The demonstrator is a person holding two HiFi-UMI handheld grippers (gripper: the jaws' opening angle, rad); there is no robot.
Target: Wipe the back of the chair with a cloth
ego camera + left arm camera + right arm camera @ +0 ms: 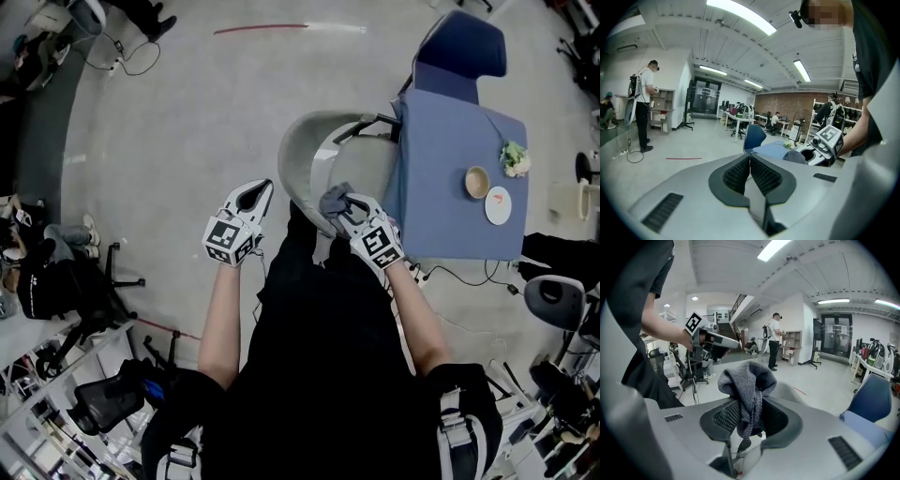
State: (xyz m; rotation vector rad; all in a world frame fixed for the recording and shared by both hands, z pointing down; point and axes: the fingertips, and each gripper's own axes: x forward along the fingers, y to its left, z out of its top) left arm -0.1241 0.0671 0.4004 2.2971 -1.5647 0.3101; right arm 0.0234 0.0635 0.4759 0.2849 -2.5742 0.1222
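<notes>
The grey cloth (334, 199) sat bunched at the near rim of the pale grey chair back (302, 161), at about 6 o'clock of that curved shell in the head view; whether it pressed on the shell or hung just above it could not be told. The right gripper (345, 208) had its jaws clenched on the cloth: in the right gripper view the cloth (746, 389) stood pinched between the ribbed pads, a fold bulging above them and a tail hanging below, with the chair back (793, 393) showing just behind it at 3 o'clock. The left gripper (262, 189) was held at 9 o'clock of the right one, apart from the chair, and its jaws (750, 174) were pressed together with nothing between them. At 3 o'clock of the chair stood a blue counter (441, 155) carrying a bowl (477, 181), a white plate (498, 204) and a small pale bunch of flowers (514, 157). A blue chair (461, 45) stood at the counter's 12 o'clock
</notes>
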